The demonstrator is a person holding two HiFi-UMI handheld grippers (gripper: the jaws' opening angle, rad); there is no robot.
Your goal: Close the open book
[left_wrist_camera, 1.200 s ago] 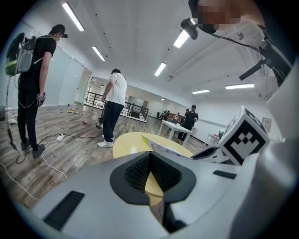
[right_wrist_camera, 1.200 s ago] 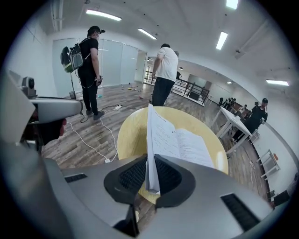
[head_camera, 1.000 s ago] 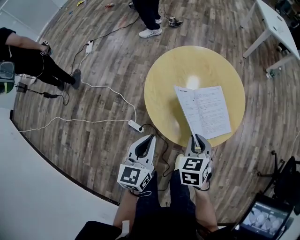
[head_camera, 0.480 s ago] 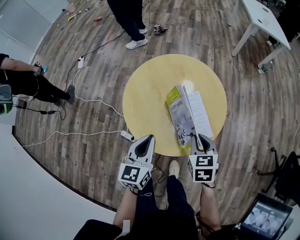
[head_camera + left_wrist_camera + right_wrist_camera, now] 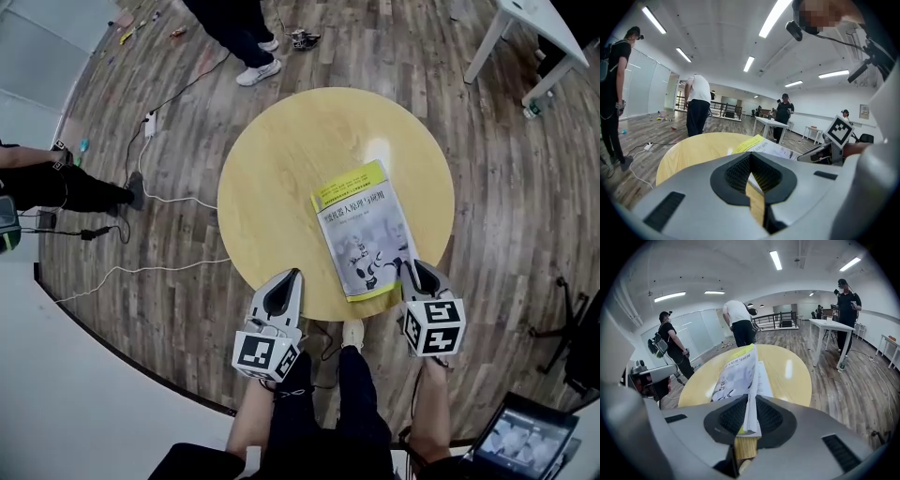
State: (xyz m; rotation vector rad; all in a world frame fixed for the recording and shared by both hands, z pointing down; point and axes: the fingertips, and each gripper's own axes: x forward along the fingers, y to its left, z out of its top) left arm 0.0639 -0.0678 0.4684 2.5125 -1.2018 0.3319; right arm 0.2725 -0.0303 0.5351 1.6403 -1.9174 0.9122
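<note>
Our right gripper [image 5: 750, 414] has its jaws narrowed onto the near edge of the book [image 5: 361, 234], cover and pages pinched between the pads. In the head view the book looks closed, cover up, right of centre on the round yellow table [image 5: 281, 169]. Our left gripper [image 5: 287, 277] sits at lower centre, jaws together on nothing, tip at the table's near rim. A white cable [image 5: 178, 202] crosses the wood floor at left.
</note>
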